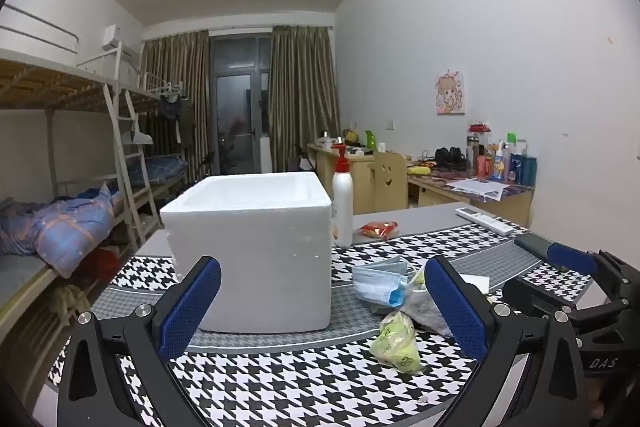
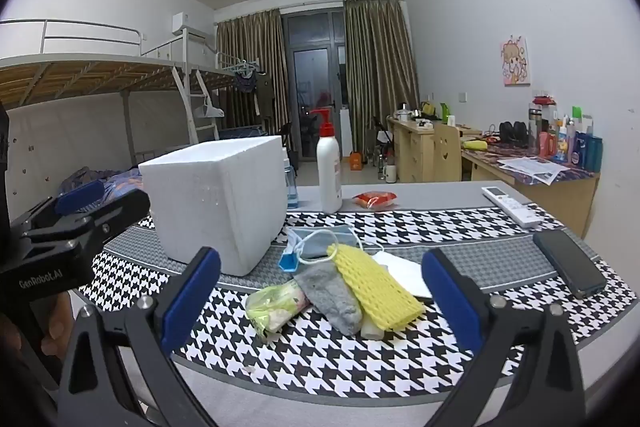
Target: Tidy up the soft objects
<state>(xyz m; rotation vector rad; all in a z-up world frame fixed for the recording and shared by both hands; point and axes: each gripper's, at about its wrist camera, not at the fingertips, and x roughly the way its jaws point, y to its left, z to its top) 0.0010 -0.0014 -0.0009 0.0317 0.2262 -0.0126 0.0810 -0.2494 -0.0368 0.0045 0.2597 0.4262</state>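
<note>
- Left wrist view: the left gripper (image 1: 322,301) hovers over the houndstooth table mat (image 1: 304,379), jaws spread wide and empty; the foam box (image 1: 250,247) stands straight ahead of it, open at the top.
- Right wrist view: the right gripper (image 2: 320,291) is likewise spread wide with nothing between its pads, aimed at the pile of soft items just right of the box.
- Location of the task's things: all lie on the mat beside the foam box, touching or overlapping one another; none is seen in the box, whose inside is hidden from both views.
- Count of soft items (right wrist view): one yellow foam net sleeve (image 2: 374,281), one grey sock (image 2: 332,293), one green plastic packet (image 2: 272,305), one blue face mask (image 2: 320,237) with white ear loops, and one white flat piece (image 2: 404,269) under the sleeve. A pale cylinder end shows below the sleeve; what it is cannot be told.
- Other things: one white pump bottle (image 2: 329,167) with a red head, one red snack packet (image 2: 374,199), one remote control (image 2: 510,205) and one dark phone (image 2: 568,263), all well apart from the pile.
- Progress, as a judgement: the sorting appears not yet begun. Nothing is grasped, and every soft item seen is still to be lifted and, presumably, placed in the box.
</note>
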